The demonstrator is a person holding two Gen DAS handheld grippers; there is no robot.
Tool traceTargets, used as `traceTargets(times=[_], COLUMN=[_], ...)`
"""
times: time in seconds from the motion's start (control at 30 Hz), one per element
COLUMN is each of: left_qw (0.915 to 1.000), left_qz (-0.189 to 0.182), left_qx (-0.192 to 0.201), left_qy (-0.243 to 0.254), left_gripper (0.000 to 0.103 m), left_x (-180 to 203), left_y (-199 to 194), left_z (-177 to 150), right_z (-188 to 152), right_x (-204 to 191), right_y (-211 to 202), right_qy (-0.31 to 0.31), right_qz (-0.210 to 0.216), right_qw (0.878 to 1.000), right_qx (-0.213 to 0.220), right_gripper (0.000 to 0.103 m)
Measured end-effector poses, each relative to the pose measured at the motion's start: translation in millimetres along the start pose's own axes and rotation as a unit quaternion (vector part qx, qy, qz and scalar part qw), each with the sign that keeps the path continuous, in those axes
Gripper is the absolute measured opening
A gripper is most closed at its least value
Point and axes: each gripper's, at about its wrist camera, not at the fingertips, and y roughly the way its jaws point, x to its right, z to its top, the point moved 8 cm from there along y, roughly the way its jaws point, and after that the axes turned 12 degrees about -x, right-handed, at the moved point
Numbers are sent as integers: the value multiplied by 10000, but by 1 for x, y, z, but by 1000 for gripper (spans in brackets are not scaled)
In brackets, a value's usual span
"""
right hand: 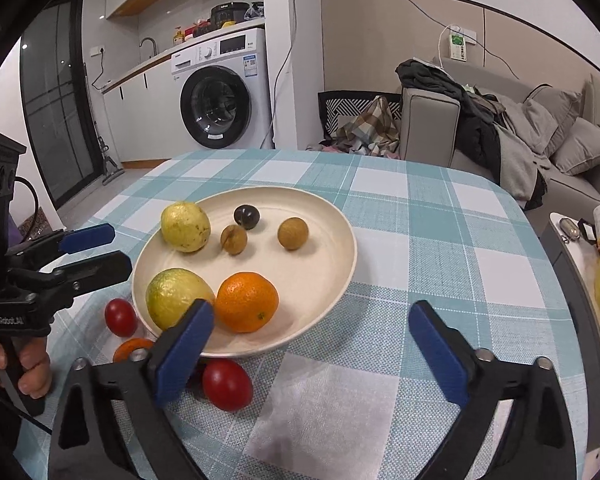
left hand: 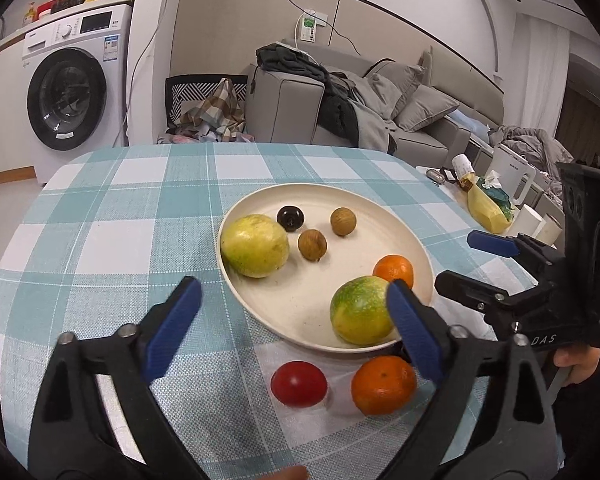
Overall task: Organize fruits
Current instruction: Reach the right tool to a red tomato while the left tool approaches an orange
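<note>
Blue rubber pads [left hand: 172, 328] on my left gripper [left hand: 296, 332] stand spread wide, gripping nothing; between them on the cloth lie a glossy red tomato [left hand: 299, 383] and a dimpled orange mandarin [left hand: 383, 385], just past the plate's near rim at 6 o'clock. My right gripper [right hand: 312, 356] is also spread wide and empty, its left pad [right hand: 184, 350] overlapping the plate edge in my view; I cannot tell if it touches. A second tomato [right hand: 227, 384] sits close below that pad.

On the round, cream, matte plate [left hand: 300, 312] I count six fruits: two mottled yellow-green round ones, at 9 o'clock [left hand: 254, 245] and 5 o'clock [left hand: 362, 310], one mandarin [left hand: 394, 271] at 4 o'clock, two rough tan longans [left hand: 312, 244] near centre, and one dark shiny plum [left hand: 290, 218] at 11 o'clock.

Off the plate: two tomatoes, one mandarin. Everything rests on a woven teal-and-white checked tablecloth [left hand: 120, 240].
</note>
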Motion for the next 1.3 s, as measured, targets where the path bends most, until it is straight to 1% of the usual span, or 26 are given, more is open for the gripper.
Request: traceTargets(times=[0.13, 0.33, 0.43, 0.53, 0.6, 0.7, 0.8, 0.97, 1.13, 1.23, 1.3], left_qw=[10000, 9998, 9996, 9990, 9985, 9977, 9969, 9965, 9956, 9949, 9944], left_qz=[0, 14, -16, -120, -131, -110, -77, -118, -180, -199, -222], left_qx=[64, -109, -196, -367, -429, -490, -570, -624, -704, -703, -686], left_qy=[76, 168, 185, 219, 308, 456, 533, 539, 599, 700, 771], left_gripper=[102, 102, 102, 102, 102, 102, 102, 102, 102, 102, 102], left_x=[6, 14, 17, 20, 23, 28, 31, 30, 31, 35, 37], left_y=[-6, -4, -1, 3, 5, 8, 11, 13, 15, 14, 12], left_z=[-1, -10, -13, -17, -18, -21, -24, -26, -28, -30, -30], right_z=[-3, -6, -7, -10, -12, -15, -20, -25, -32, -34, -36], right_x=[0, 4, 4, 3, 0, -6, -12, -21, -30, -33, -34], right_y=[-1, -6, -6, -5, -6, -4, 0, 0, 5, 7, 8], right_qy=[-58, -90, -101, -134, -212, -363, -481, -637, -784, -848, -866], right_qz=[105, 94, 190, 311, 401, 409, 569, 716, 909, 952, 1004], right_qw=[9999, 9999, 9997, 9993, 9987, 9980, 9960, 9939, 9900, 9886, 9875], right_qx=[-42, -44, -117, -177, -230, -321, -492, -544, -741, -800, -852], right_gripper=[103, 103, 103, 103, 103, 103, 102, 102, 102, 98, 90])
